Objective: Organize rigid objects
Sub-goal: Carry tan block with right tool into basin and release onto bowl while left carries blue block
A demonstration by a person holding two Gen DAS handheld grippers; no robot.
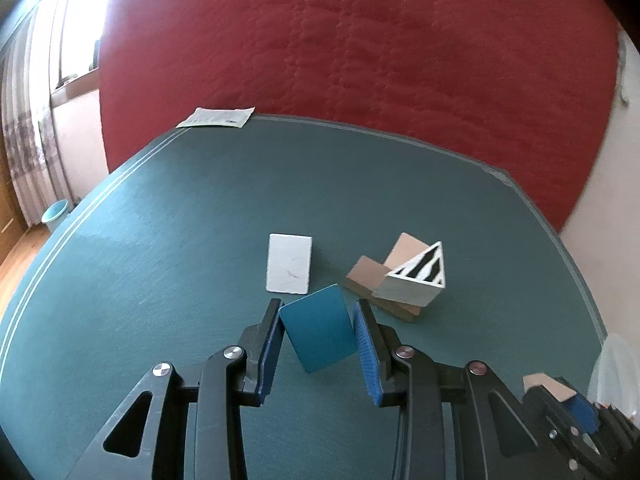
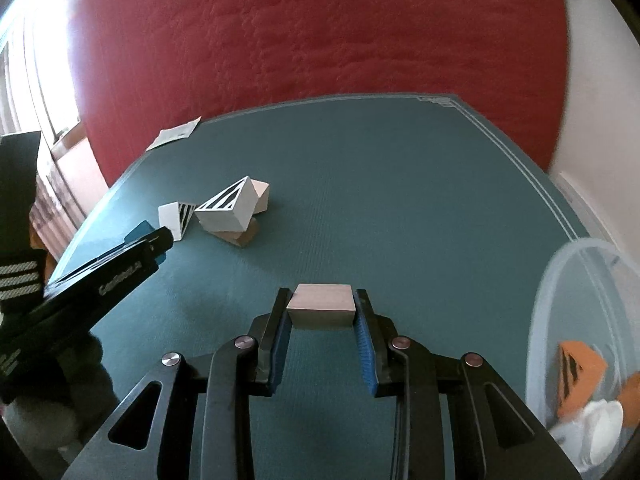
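Left gripper [image 1: 318, 312] pinches a blue card [image 1: 319, 330]; right gripper [image 2: 322, 304] clamps a wood block [image 2: 322, 310] — side lettering too blurred to read.

Teal block [image 1: 318, 328] — black-striped white prism [image 1: 416, 278]

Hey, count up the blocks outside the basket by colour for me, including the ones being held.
White: 2, small prism, large prism
Teal: 1, teal block in the left hand-held gripper
Wood: 3, wooden block in the right hand-held gripper, upper pile block, lower pile block
Total: 6
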